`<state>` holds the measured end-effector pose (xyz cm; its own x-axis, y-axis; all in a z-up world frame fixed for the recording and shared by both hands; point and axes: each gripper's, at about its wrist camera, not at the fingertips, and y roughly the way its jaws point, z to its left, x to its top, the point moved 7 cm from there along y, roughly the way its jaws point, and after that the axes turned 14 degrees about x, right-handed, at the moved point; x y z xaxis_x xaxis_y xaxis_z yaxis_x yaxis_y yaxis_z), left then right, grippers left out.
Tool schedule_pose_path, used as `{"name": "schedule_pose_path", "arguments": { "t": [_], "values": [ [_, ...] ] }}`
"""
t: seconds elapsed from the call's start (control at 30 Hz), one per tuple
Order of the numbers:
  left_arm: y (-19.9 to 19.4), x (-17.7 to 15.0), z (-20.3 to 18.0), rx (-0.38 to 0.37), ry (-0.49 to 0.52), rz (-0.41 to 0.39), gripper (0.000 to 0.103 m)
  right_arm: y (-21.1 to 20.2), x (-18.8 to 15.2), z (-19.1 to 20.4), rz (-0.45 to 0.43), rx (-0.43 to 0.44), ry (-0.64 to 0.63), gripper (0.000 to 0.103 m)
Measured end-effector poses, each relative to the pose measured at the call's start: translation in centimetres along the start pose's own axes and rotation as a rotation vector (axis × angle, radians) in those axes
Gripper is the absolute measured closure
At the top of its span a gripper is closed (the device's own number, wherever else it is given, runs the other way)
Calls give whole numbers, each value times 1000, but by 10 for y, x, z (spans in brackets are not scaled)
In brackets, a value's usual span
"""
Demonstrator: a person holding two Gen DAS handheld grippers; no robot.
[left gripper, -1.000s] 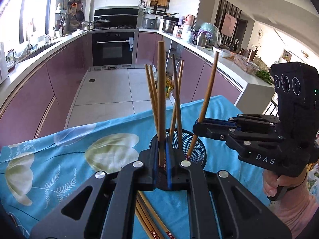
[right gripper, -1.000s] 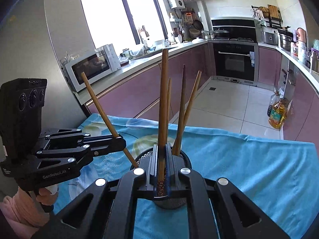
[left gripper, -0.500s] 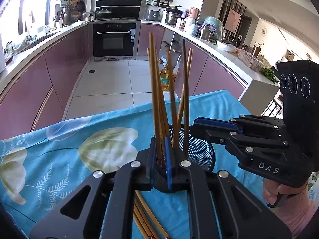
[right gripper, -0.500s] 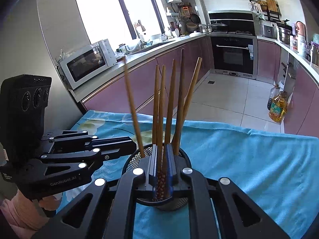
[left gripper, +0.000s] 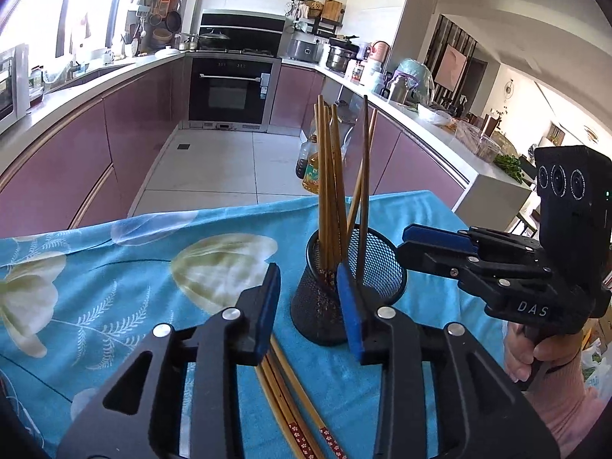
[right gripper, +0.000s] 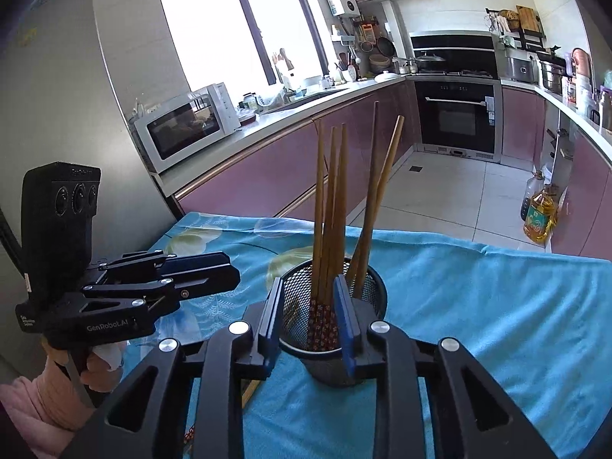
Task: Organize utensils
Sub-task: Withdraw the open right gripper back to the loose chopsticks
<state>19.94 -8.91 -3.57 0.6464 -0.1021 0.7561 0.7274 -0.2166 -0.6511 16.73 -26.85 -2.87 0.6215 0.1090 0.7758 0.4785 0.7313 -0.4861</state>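
A black mesh cup (left gripper: 382, 267) stands on the blue flowered cloth (left gripper: 114, 287) and holds several wooden chopsticks (left gripper: 329, 191) upright. My left gripper (left gripper: 308, 306) sits just in front of the cup. Its jaws are opening and nothing is pressed between its blue pads (left gripper: 267, 306). A few loose chopsticks (left gripper: 290, 401) lie on the cloth beneath it. In the right wrist view my right gripper (right gripper: 309, 306) faces the cup (right gripper: 367, 287) and its chopsticks (right gripper: 329, 210). Its jaws are opening too, clear of the sticks. Each gripper also appears in the other's view: right gripper (left gripper: 405, 243), left gripper (right gripper: 229, 273).
The cloth-covered table ends just beyond the cup, with tiled floor (left gripper: 229, 160) and purple cabinets behind. An oil bottle (right gripper: 539, 218) stands on the floor. A microwave (right gripper: 183, 126) sits on the left counter. A person's hand (left gripper: 535, 352) holds the right gripper.
A second ago each gripper was shut on an upright chopstick over the cup. Both sticks now stand in the cup, and both pairs of jaws have parted.
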Motion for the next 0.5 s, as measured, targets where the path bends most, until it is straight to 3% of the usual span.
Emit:
{"name": "schedule_pose_path", "arguments": {
  "t": [0.23,0.5],
  "values": [
    [-13,-36,15,54,19,12,61,-9,-26,21,17,50,-24,71],
    [-4,-102,33,67,18,128,58,19,-71,29,132,70,14,67]
  ]
}}
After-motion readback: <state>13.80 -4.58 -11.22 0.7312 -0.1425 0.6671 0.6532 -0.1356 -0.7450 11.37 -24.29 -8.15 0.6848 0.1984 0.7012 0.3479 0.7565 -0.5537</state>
